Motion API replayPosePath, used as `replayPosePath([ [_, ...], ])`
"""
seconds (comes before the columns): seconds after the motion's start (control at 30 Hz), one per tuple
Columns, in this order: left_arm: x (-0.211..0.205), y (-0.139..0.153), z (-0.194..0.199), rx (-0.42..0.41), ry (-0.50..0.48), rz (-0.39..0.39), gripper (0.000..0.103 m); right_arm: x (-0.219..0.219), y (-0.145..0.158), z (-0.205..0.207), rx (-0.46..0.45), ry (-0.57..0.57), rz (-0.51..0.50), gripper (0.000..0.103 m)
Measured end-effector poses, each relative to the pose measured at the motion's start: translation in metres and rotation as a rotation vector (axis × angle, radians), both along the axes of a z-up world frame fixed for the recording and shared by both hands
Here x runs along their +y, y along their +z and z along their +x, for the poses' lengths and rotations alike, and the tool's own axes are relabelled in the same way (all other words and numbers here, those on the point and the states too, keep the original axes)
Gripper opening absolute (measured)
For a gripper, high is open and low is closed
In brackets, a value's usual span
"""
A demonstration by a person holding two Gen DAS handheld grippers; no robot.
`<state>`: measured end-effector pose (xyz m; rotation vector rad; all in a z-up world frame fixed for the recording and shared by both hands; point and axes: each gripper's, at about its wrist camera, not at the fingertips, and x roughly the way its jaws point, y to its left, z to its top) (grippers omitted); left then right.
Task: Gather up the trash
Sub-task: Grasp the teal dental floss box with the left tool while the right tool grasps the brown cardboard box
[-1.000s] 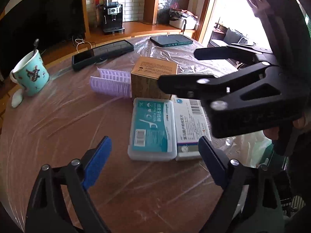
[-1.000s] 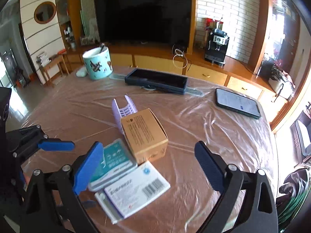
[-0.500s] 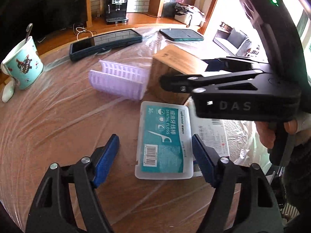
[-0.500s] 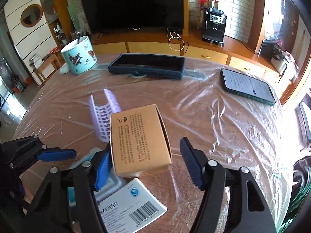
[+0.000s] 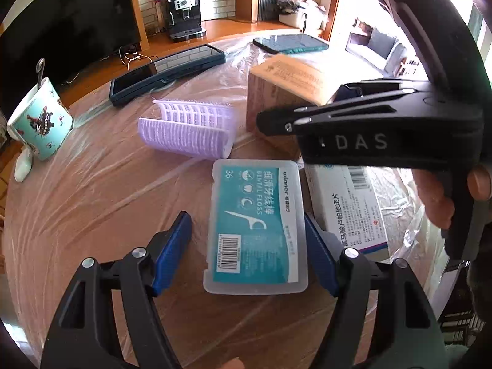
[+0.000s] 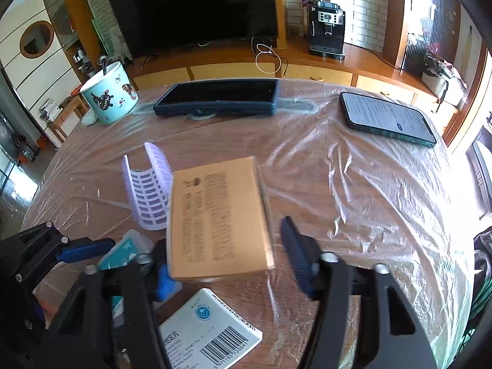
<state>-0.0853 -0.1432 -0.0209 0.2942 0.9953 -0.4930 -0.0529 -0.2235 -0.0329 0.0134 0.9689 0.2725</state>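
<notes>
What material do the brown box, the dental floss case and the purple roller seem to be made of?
Brown box: probably cardboard, matte kraft brown, with printed text and sharp folded edges.
Dental floss case: looks like frosted translucent plastic with rounded corners and a glossy teal label.
Purple roller: apparently moulded plastic, pale lilac, with a slotted grid and small bristles; whether it is stiff or soft, I cannot tell.

Since a second ago the left gripper (image 5: 249, 243) has dropped over the dental floss box (image 5: 255, 227), which now sits between narrower jaws. The right gripper (image 6: 227, 255) is closing its jaws around the brown carton (image 6: 218, 218); contact looks likely, but blur hides it.
</notes>
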Motion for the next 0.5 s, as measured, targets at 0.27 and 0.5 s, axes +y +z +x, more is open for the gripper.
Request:
replayPosePath([
  [0.27,-0.004,0.002,0.001,-0.01,0.014,0.006,0.055,-0.002,0.006,-0.008,-0.033,0.004,0.002,0.046],
  [0.5,0.0,0.007,-0.005,-0.035,0.018,-0.029,0.055,-0.009,0.022,-0.019,-0.057,0.006,0.043,0.046],
])
